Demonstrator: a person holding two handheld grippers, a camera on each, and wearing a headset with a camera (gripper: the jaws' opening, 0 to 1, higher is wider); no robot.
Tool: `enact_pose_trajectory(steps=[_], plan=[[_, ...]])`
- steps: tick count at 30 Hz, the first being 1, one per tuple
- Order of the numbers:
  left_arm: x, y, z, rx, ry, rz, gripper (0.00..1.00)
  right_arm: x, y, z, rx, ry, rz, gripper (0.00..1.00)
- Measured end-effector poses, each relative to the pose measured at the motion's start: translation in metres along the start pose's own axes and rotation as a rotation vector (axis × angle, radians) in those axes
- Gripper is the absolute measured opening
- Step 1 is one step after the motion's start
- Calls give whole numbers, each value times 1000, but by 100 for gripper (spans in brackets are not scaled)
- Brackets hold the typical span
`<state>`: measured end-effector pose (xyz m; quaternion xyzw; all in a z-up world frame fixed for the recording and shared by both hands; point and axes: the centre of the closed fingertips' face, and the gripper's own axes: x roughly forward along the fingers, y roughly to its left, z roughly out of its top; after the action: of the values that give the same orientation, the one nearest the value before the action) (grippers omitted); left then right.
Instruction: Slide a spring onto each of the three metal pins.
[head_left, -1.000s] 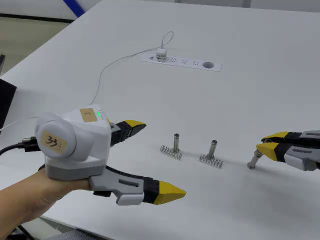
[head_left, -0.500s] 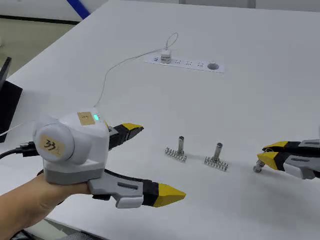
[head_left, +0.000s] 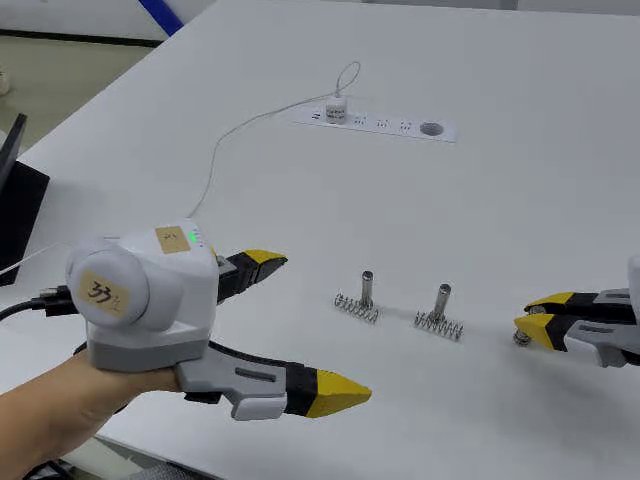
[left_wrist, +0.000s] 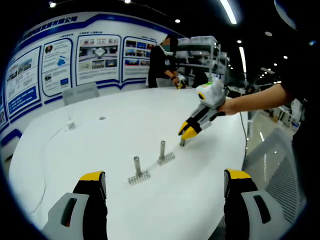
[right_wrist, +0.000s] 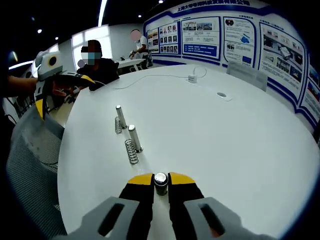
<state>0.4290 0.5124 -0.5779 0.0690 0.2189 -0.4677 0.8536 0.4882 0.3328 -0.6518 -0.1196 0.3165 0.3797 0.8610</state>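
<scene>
Two metal pins (head_left: 367, 285) (head_left: 443, 298) stand upright on the white table (head_left: 500, 200), each with a spring (head_left: 356, 307) (head_left: 439, 325) lying at its foot. My right gripper (head_left: 528, 316) is shut on the third pin (head_left: 519, 338), whose base touches the table right of the others. In the right gripper view the third pin's head (right_wrist: 160, 181) sits between the yellow fingertips (right_wrist: 142, 180), with the two other pins (right_wrist: 134, 137) (right_wrist: 120, 116) beyond. My left gripper (head_left: 305, 325) hovers open and empty at the near left. In its own view the two pins (left_wrist: 137, 165) (left_wrist: 162, 149) stand ahead, with the right gripper (left_wrist: 189, 131) behind them.
A white power strip (head_left: 380, 122) with a plug and a cable (head_left: 230, 135) lies at the far middle of the table. The table's near edge runs just under the left gripper. A dark screen (head_left: 15, 200) stands off the left edge. People stand beyond the table (left_wrist: 162, 57).
The third pin hung tilted below the right jaws a second ago; now the right gripper is lower and the pin stands on the table. The left gripper has hardly moved.
</scene>
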Motion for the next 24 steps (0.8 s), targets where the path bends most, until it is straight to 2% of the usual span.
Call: enact_pose_trajectory(steps=[12, 17, 24], plan=[[-1, 0, 1, -2, -3, 2, 100, 3, 3, 2, -8, 1, 6, 12], [-5, -1, 2, -1, -5, 7, 100, 2, 4, 1, -27, 9, -2, 17], [-10, 0, 3, 3, -12, 17, 100, -8, 6, 16, -39, -19, -16, 18]])
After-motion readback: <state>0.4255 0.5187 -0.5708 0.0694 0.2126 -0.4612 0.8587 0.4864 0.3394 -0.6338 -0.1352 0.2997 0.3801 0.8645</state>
